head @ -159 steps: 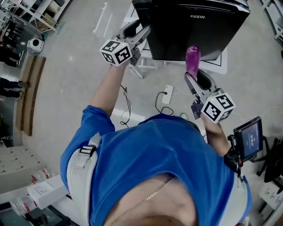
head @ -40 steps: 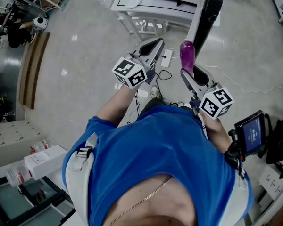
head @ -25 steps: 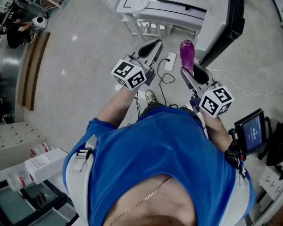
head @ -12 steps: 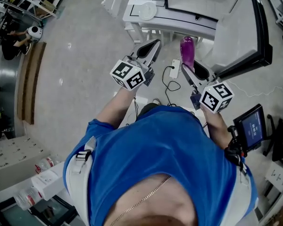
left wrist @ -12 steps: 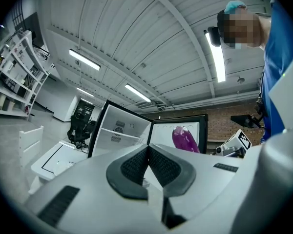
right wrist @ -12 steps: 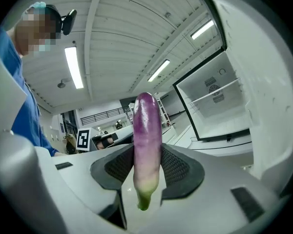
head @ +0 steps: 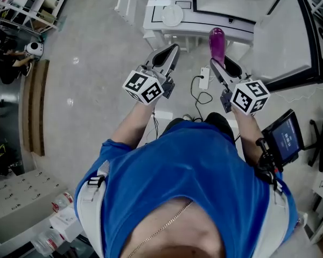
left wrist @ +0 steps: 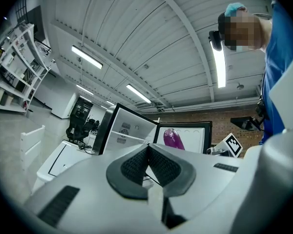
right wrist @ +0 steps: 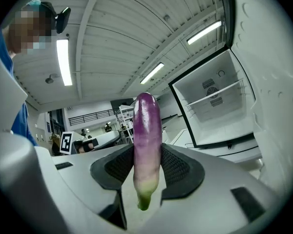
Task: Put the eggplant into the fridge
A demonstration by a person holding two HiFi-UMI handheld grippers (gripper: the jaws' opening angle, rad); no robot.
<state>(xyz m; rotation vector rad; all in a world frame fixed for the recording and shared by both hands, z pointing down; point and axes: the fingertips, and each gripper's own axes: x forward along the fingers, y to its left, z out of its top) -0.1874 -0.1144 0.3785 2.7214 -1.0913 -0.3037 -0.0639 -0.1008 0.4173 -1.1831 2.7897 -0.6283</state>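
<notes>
Kim: Fingers [right wrist: 118,168] on the right gripper [right wrist: 147,146], what state?
Lee: Spread fairly wide and clamped on the eggplant [right wrist: 147,126]. Ribbed pads press its lower part from both sides. Green stem end points back toward the camera, and the purple tip sticks out well past the jaw tips.
Kim: Left gripper [left wrist: 148,147]?
Lee: Jaws fully together, pads touching, nothing between them.
Kim: Where's the eggplant relative to the fridge [head: 226,1]?
Lee: Outside it, held in the air in front of the opening. In the head view it lines up with the front edge of the white table [head: 153,23] by the fridge. The door [head: 288,36] is swung wide to the right, white inner face showing.
Kim: Anything from the right gripper view?
Lee: An open compartment with one shelf [right wrist: 217,97] sits up and to the right of the eggplant. The door's inner wall fills the right edge.
Kim: Gripper layout?
Lee: Side by side in front of the person, both pointing toward the fridge, well apart from each other. A round white plate [head: 172,15] is on the table left of the opening. A power strip [head: 204,78] lies on the floor between the two grippers.
</notes>
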